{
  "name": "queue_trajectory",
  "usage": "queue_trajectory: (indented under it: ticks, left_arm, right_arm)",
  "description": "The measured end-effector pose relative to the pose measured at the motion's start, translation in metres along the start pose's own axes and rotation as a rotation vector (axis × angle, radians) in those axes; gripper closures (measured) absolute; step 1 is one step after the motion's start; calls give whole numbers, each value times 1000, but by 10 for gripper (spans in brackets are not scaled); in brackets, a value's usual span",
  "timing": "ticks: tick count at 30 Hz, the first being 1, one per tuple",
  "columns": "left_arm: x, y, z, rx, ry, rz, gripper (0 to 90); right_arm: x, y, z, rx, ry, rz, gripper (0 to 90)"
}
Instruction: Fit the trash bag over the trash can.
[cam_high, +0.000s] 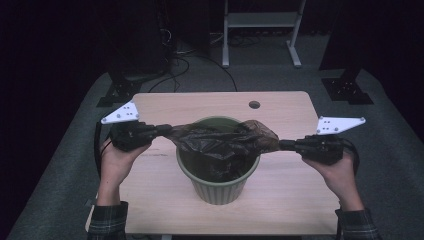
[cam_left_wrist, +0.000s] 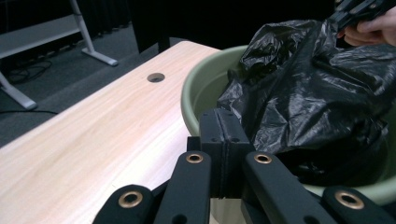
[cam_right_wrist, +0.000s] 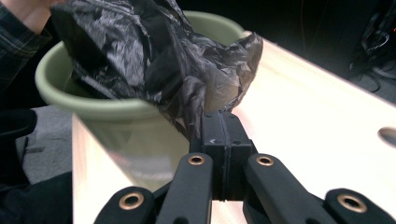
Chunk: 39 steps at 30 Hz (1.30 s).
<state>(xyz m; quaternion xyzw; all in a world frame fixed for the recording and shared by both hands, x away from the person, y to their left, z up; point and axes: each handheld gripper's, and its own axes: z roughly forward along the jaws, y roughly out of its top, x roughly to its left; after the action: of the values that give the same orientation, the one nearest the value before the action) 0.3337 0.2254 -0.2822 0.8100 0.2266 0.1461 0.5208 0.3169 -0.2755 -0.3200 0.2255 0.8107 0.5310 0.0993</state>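
Observation:
A ribbed green bin (cam_high: 219, 186) stands in the middle of the wooden table (cam_high: 165, 107). A crumpled black plastic bag (cam_high: 220, 141) is stretched across its mouth and sags inside. My left gripper (cam_high: 169, 131) is shut on the bag's left edge, level with the rim. My right gripper (cam_high: 283, 145) is shut on the bag's right edge. In the left gripper view the closed jaws (cam_left_wrist: 225, 117) meet the bag (cam_left_wrist: 308, 93) beside the bin rim (cam_left_wrist: 194, 88). In the right gripper view the closed jaws (cam_right_wrist: 222, 120) pinch the bag (cam_right_wrist: 154, 51) above the bin (cam_right_wrist: 116, 112).
A round cable hole (cam_high: 254, 105) sits near the table's far edge. Behind the table, on dark carpet, stand a white frame (cam_high: 260, 30), black stands and loose cables. The person's hands and plaid sleeves come in from the near side of the table.

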Motion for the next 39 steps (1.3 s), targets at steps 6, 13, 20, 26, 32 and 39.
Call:
queue_trajectory:
  ticks: [6, 13, 20, 26, 32, 39]
  left_arm:
    - [-3, -16, 4, 18, -13, -17, 899]
    - [-6, -23, 2, 25, -5, -26, 899]
    - [-9, -29, -1, 29, -15, -19, 899]
    - [-9, -23, -3, 24, -13, -12, 898]
    - [-11, -20, -1, 22, -21, -3, 898]
    - [-10, -20, 0, 21, -30, -1, 898]
  right_arm:
    - [6, -21, 5, 40, 27, 19, 900]
    - [9, -30, 13, 105, 57, 21, 900]
    - [12, -50, 21, 132, 109, 40, 816]
    - [-1, -24, -6, 4, 41, 57, 773]
    - [-11, 23, -9, -67, 5, 40, 690]
    - [-28, 53, 48, 9, 70, 73, 623]
